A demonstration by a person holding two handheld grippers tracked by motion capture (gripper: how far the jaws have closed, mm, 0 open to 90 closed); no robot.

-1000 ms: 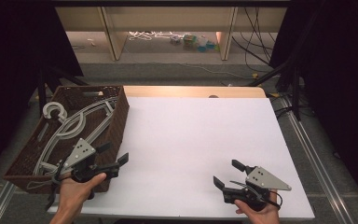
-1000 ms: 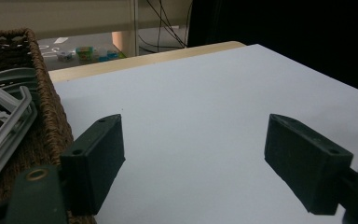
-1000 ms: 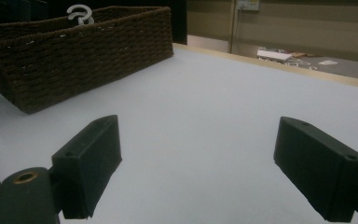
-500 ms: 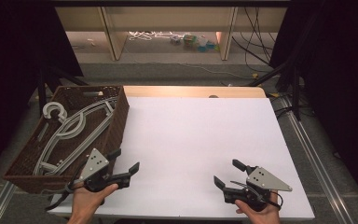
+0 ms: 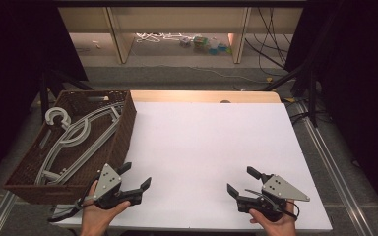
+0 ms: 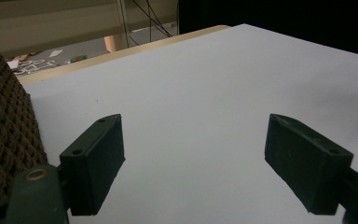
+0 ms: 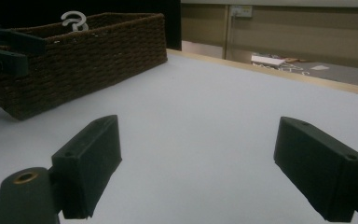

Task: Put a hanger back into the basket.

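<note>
A brown wicker basket (image 5: 124,133) stands at the table's left edge and holds several pale grey hangers (image 5: 77,133). My left gripper (image 5: 137,175) is open just right of the basket's near corner, low over the white table (image 5: 206,142), with nothing between its jaws. In the left gripper view the left gripper (image 6: 193,128) looks across bare table, with the basket wall (image 6: 4,135) at the left. My right gripper (image 5: 241,180) is open near the front right edge. In the right gripper view the right gripper (image 7: 196,128) points toward the basket (image 7: 88,51), where a hanger hook (image 7: 73,19) pokes up.
Beyond the table's far wooden edge (image 5: 202,96) are a low shelf unit (image 5: 177,29) and loose cables (image 5: 270,34) on the floor. Dark stands flank both sides. A metal rail (image 5: 334,162) runs along the table's right side.
My left gripper has moved right, away from the basket's front corner and over the white table. The right gripper has stayed put.
</note>
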